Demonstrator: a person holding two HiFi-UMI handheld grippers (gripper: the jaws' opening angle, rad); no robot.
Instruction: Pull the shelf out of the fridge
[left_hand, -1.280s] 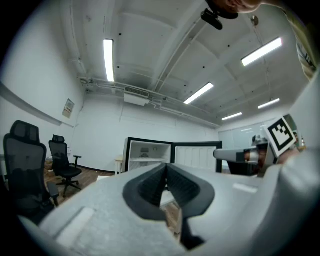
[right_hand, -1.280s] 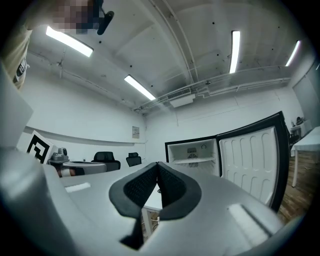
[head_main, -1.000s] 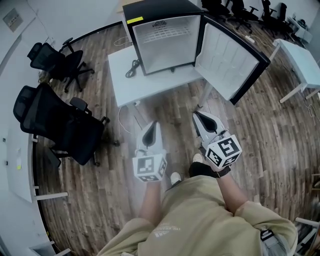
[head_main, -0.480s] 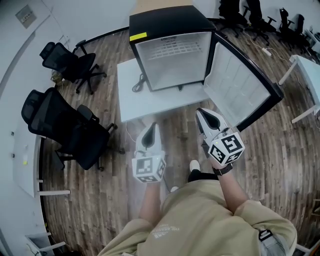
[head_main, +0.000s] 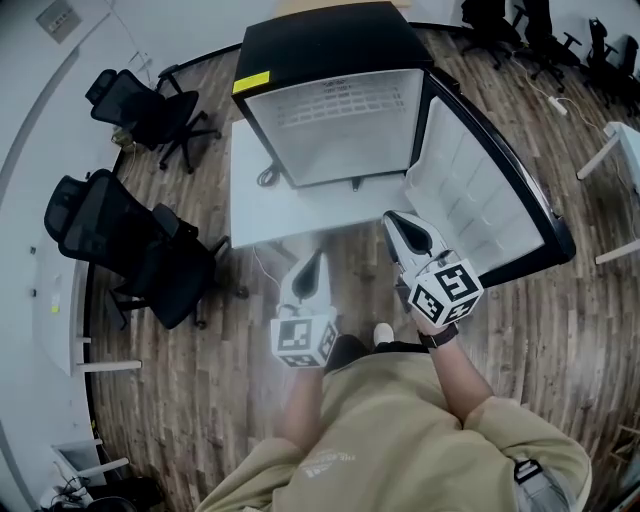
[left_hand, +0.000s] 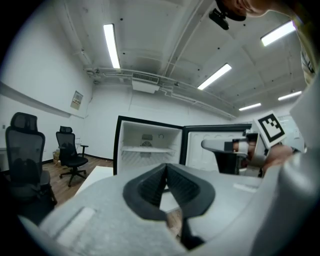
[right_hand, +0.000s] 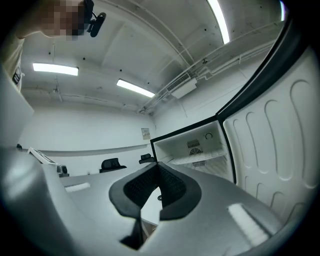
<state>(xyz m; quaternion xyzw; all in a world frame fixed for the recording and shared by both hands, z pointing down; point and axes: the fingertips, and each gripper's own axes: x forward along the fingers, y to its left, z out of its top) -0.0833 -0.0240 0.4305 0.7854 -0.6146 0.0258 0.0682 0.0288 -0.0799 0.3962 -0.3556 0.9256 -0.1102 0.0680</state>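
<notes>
So basically nothing's been done on the actual job yet, as far as I can tell. Big picture: an office room with a wood floor (head_main: 560, 300), and a black mini fridge (head_main: 330, 50) sitting on a white counter (head_main: 262, 215). Its door (head_main: 480, 190) is already swung wide open to the person's right, so that bit is sorted. A couple of black office chairs (head_main: 120, 240) are parked well off to the left, not in the way.

The shelf (head_main: 345, 100) is a white wire one, in its slot in the upper part of the fridge, lying level across the cavity, not pulled out at all from what I can see.

Both tools hang in front of the counter, well short of the fridge opening. The left gripper (head_main: 312, 265) has its fingers pressed together with nothing between them, and same deal for the right gripper (head_main: 400, 225): fingers together, empty, just beside the open door's lower edge.

What's left, I reckon, is pretty much everything: reach in, open up, grab the shelf's front edge, slide it straight out.
</notes>
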